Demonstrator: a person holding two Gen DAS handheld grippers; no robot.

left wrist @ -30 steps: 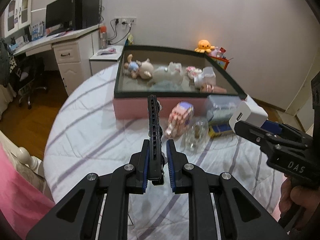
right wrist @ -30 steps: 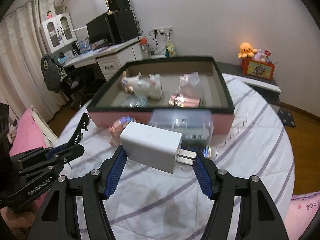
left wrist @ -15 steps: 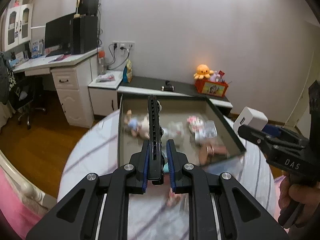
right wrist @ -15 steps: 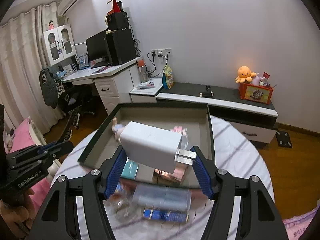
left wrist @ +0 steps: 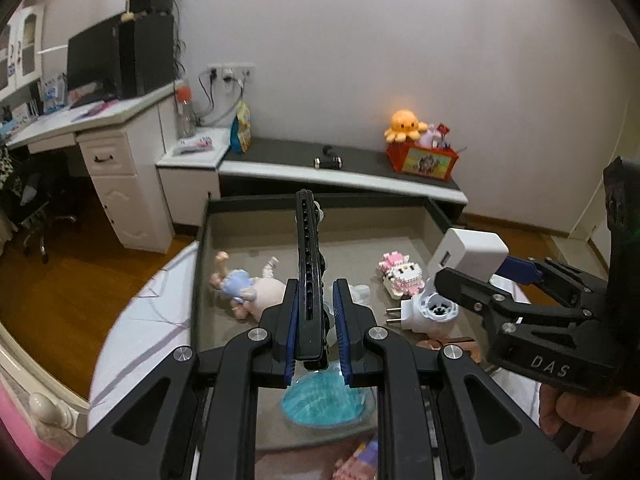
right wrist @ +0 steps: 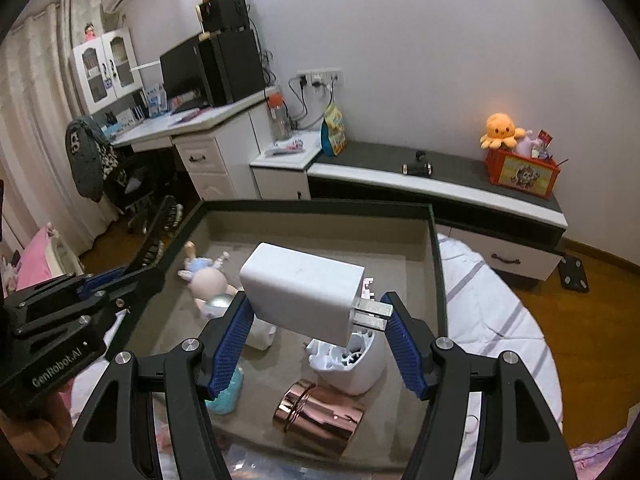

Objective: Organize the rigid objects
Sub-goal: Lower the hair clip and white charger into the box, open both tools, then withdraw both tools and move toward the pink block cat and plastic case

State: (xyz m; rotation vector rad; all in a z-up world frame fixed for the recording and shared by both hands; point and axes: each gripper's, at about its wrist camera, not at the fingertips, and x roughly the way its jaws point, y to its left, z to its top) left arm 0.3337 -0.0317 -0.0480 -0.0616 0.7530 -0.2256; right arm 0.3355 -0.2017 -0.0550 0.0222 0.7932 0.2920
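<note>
Nearest the left wrist camera, the left gripper (left wrist: pixel 314 332) is clamped narrowly on a long black ridged clip-like tool (left wrist: pixel 308 264) that sticks forward and up over the open box (left wrist: pixel 256 204). The right gripper (right wrist: pixel 316 320) holds a white USB charger block (right wrist: pixel 300 290) between its blue pads (right wrist: pixel 230 344), prongs toward the right finger, above the box interior; in the left view the same charger (left wrist: pixel 468 254) hangs over the box's right side.

Below the grippers, inside the grey-lined box, lie a teal shell-shaped dish (left wrist: pixel 320 402), a rose-gold metallic cylinder (right wrist: pixel 318 418) on its side, and a white round plug adapter (right wrist: pixel 352 360) just beyond it. Farther in rest a baby doll in blue (left wrist: pixel 244 290) and a pink-and-white brick figure (left wrist: pixel 402 274).

Beyond the box runs a low dark-topped cabinet (right wrist: pixel 460 184) carrying a red storage bin (right wrist: pixel 522 172) with an orange plush octopus (right wrist: pixel 502 130). A white desk (right wrist: pixel 200 128) with a monitor stands to the left.
</note>
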